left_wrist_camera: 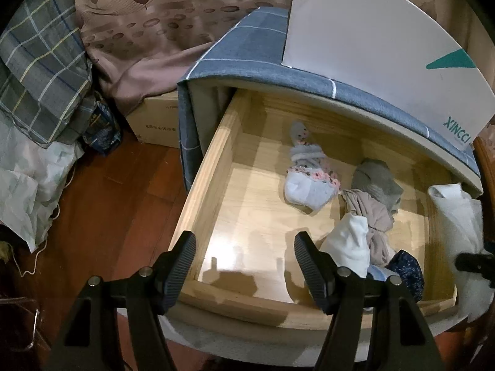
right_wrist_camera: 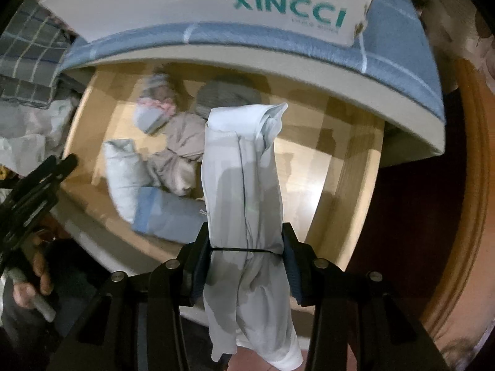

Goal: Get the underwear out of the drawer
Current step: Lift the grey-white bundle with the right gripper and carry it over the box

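The right gripper (right_wrist_camera: 246, 252) has its jaws clamped on the white underwear (right_wrist_camera: 244, 185), which drapes long and loose through the jaws, held up over the near right part of the open wooden drawer (left_wrist_camera: 216, 167). From the left wrist view that same white garment (left_wrist_camera: 454, 213) shows at the far right edge, above the drawer's right wall. The left gripper (left_wrist_camera: 244, 266) hangs over the near left corner of the drawer, jaws spread wide with nothing between them. Down inside the drawer lie a white sock with pink trim (left_wrist_camera: 306, 179) towards the far side, a grey bundle (left_wrist_camera: 376, 179) to its right, a beige garment (left_wrist_camera: 376, 219) nearer, a white roll (left_wrist_camera: 349, 244) touching the beige one, and a dark dotted piece (left_wrist_camera: 406, 266) near the front wall. A white XINCCI box (right_wrist_camera: 216, 3) sits on the blue checked cloth (left_wrist_camera: 247, 49) above the drawer.
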Demonstrator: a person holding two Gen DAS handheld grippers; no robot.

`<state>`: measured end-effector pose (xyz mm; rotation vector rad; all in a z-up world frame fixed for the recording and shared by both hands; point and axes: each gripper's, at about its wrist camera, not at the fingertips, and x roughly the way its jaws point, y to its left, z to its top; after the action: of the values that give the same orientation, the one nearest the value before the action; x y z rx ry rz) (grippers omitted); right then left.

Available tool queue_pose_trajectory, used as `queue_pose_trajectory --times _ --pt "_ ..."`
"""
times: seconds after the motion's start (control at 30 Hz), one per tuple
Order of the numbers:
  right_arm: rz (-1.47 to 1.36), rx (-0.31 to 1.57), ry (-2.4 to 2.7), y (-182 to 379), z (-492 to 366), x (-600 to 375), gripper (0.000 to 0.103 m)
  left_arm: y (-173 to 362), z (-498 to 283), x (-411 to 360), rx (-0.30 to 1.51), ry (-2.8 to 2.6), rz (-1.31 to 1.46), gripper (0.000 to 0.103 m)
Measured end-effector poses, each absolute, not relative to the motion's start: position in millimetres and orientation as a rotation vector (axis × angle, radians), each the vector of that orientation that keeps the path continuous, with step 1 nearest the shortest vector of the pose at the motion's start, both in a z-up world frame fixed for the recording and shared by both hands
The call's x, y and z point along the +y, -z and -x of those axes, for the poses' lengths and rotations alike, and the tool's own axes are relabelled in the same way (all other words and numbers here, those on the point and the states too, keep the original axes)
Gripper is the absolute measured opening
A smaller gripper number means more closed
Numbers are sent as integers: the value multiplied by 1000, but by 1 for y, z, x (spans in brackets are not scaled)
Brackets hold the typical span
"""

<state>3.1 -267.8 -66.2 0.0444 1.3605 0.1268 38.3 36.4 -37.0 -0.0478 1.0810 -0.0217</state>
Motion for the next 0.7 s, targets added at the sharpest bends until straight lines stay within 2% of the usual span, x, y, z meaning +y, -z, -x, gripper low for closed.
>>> queue_pose_trajectory --times 0.27,0.5,0.7 --pt "-88 1215 -145 28 23 -252 40 38 -39 39 1083 13 59 68" --pt "-58 962 -90 -52 24 -251 40 37 -37 40 1081 13 55 68" --pt "-70 781 -37 -117 -6 -258 40 37 -37 40 1079 10 42 68"
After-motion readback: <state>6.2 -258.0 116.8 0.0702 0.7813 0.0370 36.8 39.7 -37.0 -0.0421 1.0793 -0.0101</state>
